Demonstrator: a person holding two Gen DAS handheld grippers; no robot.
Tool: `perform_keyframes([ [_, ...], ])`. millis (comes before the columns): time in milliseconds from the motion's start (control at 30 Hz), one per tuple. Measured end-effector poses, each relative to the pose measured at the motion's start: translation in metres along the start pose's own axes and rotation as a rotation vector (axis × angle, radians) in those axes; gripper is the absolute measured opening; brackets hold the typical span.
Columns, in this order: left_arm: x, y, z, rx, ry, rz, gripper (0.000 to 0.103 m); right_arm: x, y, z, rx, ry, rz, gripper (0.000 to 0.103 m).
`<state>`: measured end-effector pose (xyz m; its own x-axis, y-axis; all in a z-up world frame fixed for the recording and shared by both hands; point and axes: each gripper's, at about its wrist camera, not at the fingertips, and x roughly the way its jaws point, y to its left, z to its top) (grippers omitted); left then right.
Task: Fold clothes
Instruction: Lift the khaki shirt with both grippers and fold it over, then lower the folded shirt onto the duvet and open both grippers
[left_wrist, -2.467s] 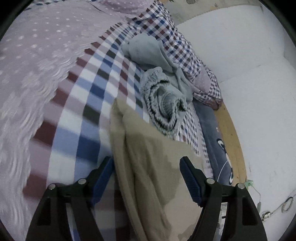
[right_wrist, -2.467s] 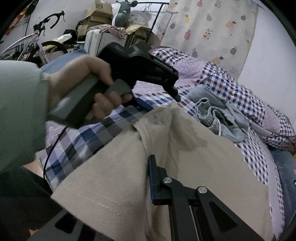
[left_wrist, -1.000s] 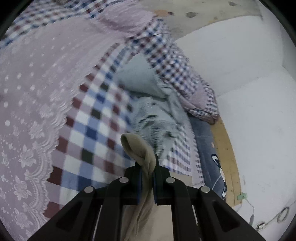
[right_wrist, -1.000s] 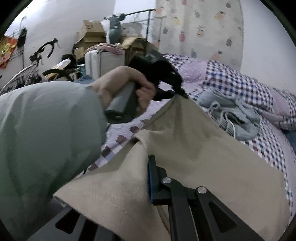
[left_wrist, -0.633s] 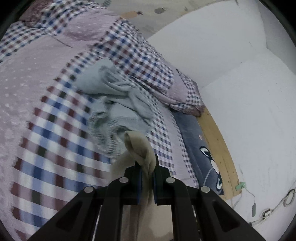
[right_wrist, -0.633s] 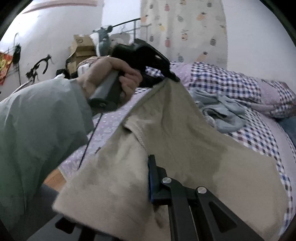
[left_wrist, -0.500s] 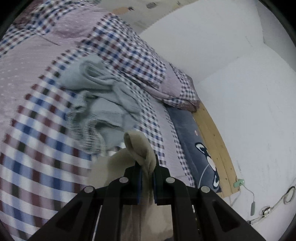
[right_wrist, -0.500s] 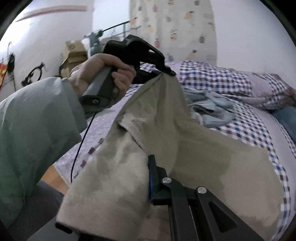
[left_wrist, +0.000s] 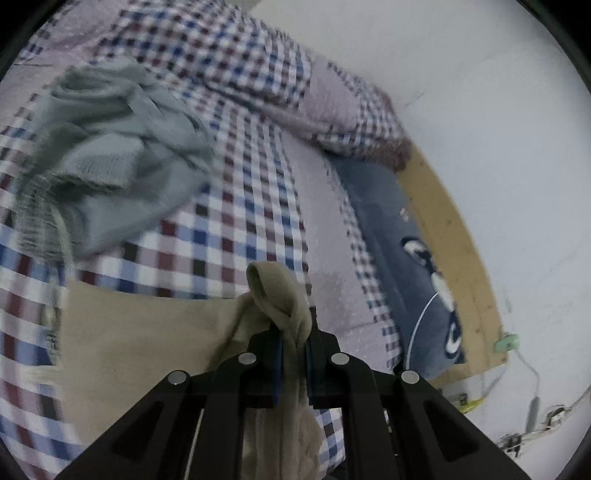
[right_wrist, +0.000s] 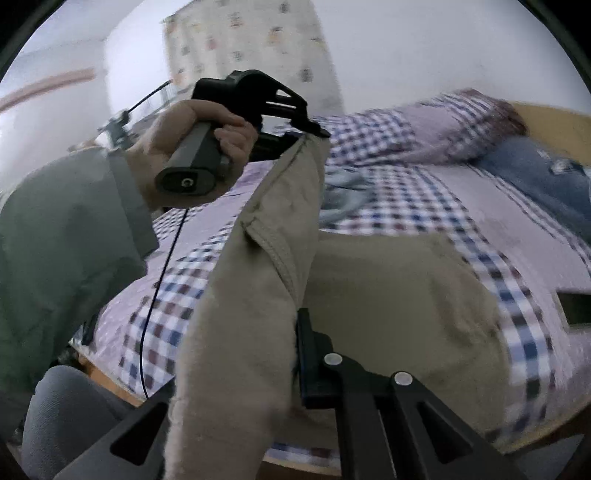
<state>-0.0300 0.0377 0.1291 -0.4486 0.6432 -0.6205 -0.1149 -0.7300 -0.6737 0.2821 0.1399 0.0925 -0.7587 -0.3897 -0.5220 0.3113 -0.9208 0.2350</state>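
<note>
A beige garment (right_wrist: 399, 295) is held up by one edge between both grippers, and its lower part lies on the checked bed sheet (right_wrist: 424, 199). My left gripper (left_wrist: 293, 341) is shut on a bunched corner of the beige garment (left_wrist: 277, 295), the rest spreading below on the left. In the right wrist view, a hand holds the left gripper (right_wrist: 317, 131) high, with cloth hanging from its tip. My right gripper (right_wrist: 291, 350) is shut on the nearer edge. Only its right finger (right_wrist: 304, 354) shows, because cloth covers the other.
A crumpled grey-blue garment (left_wrist: 107, 147) lies on the checked sheet (left_wrist: 229, 236) beyond the beige one. A checked pillow (left_wrist: 332, 99), a dark blue blanket (left_wrist: 399, 229) and the wooden bed edge (left_wrist: 454, 229) run along the white wall. A grey-green sleeve (right_wrist: 66, 240) fills the left.
My left gripper, open around the cloth 2.5 s ago, has shut on the corner. Both grippers have lifted the edge, and both views have swung towards the pillow and wall.
</note>
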Motion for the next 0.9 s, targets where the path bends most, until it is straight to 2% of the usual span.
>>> perform_keyframes([
  [200,0.099,-0.017,-0.018,-0.015,0.091,0.128,0.008,0.004,-0.073,-0.019,0.179,0.043,-0.059,0.003],
  [367,0.146,-0.020,-0.030,-0.042,0.093,0.224,0.008,0.007,-0.128,-0.038,0.326,0.089,-0.089,0.003],
  [500,0.162,-0.019,-0.031,-0.076,0.085,0.232,0.009,0.011,-0.147,-0.048,0.363,0.127,-0.128,0.002],
  [600,0.170,-0.026,-0.033,-0.041,0.092,0.214,0.012,0.013,-0.172,-0.057,0.447,0.168,-0.147,0.003],
  [700,0.166,-0.029,-0.029,-0.043,0.078,0.114,0.023,0.005,-0.180,-0.059,0.470,0.167,-0.145,0.003],
  [767,0.155,-0.033,-0.025,-0.041,0.051,0.014,0.035,0.000,-0.180,-0.058,0.457,0.163,-0.145,0.003],
  [800,0.147,-0.034,-0.023,-0.033,0.034,-0.015,0.050,-0.004,-0.179,-0.059,0.454,0.163,-0.146,0.003],
  [833,0.136,-0.033,-0.022,-0.016,0.016,-0.015,0.061,-0.007,-0.178,-0.060,0.455,0.166,-0.149,0.003],
  [900,0.115,-0.030,-0.019,0.017,-0.021,-0.014,0.072,-0.011,-0.179,-0.061,0.460,0.173,-0.157,0.005],
])
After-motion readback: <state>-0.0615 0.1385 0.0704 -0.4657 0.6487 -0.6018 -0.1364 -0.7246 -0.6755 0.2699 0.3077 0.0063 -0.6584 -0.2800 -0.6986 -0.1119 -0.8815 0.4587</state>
